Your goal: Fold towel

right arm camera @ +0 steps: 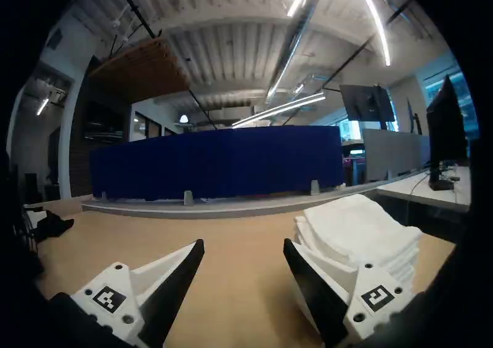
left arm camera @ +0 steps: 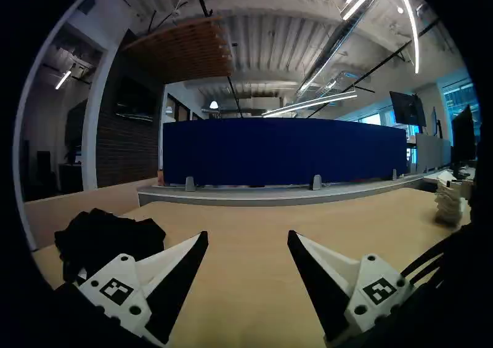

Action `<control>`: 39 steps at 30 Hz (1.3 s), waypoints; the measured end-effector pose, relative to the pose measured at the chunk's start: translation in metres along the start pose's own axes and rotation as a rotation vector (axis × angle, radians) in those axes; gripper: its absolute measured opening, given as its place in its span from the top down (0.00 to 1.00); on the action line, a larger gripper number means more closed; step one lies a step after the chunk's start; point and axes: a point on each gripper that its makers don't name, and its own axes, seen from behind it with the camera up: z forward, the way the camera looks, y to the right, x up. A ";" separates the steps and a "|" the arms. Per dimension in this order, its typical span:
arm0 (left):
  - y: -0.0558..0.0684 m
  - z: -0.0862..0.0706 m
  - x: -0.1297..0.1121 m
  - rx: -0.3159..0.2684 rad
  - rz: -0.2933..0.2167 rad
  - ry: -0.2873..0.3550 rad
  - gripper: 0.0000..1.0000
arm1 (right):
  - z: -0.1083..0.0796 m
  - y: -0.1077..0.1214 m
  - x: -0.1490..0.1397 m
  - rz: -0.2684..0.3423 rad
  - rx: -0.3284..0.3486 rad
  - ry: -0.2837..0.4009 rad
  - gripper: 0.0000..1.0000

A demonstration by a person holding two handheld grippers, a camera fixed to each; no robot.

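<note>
A stack of folded white towels [right arm camera: 363,234] rests on the wooden table [right arm camera: 246,249], just ahead and right of my right gripper [right arm camera: 243,249], which is open with nothing between its fingers. In the left gripper view the same white stack [left arm camera: 450,203] appears small at the far right of the table. My left gripper [left arm camera: 248,240] hovers low over bare tabletop, open and holding nothing. A crumpled black cloth [left arm camera: 108,237] lies just beyond its left finger; it also appears at the far left as a black cloth [right arm camera: 49,225] in the right gripper view.
A blue divider panel [left arm camera: 283,151] on a grey rail runs along the table's far edge. Monitors [right arm camera: 447,132] stand on a neighbouring desk to the right. A brick wall and pillar are at the left.
</note>
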 end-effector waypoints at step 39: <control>0.000 0.000 -0.001 0.000 0.000 0.000 0.04 | 0.002 -0.005 -0.011 -0.068 0.005 -0.007 0.00</control>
